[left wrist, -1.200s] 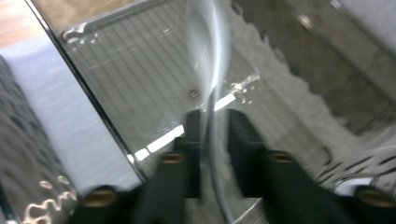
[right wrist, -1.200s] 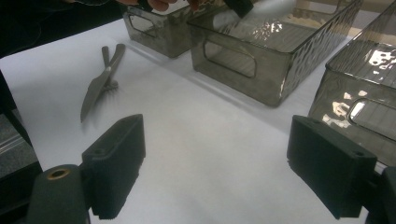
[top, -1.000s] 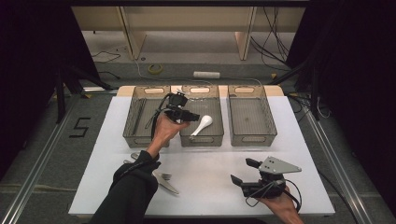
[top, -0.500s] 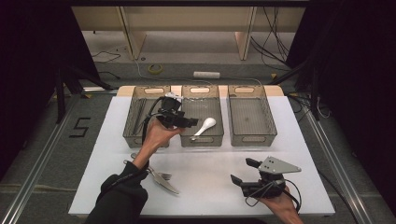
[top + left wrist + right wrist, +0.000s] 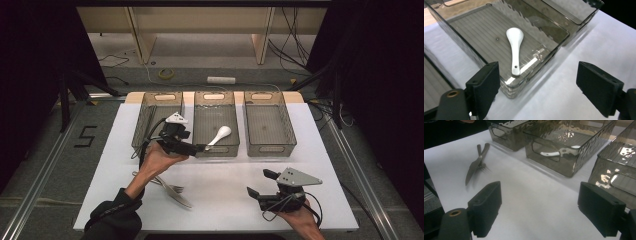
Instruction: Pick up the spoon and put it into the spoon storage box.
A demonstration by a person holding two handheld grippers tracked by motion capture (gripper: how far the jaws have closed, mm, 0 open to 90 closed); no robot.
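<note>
Nearest to me, my right tool (image 5: pixel 260 192) rests low on the white counter (image 5: pixel 225 200), its jaws spread and empty. A little further lie a knife (image 5: pixel 175 192) and a fork (image 5: pixel 167 184), crossed and touching, not yet sorted (I judge they go into the other bins). Further still, my left tool (image 5: pixel 199 148) hangs at the near wall of the middle bin (image 5: pixel 216 150); its jaws have just been opening, and now they stand wide with nothing between them. The white spoon (image 5: pixel 514 51) lies flat inside that bin, so this part is done. A second ago the left tool was over the bin with the spoon at its tip; now it has pulled back toward me.
</note>
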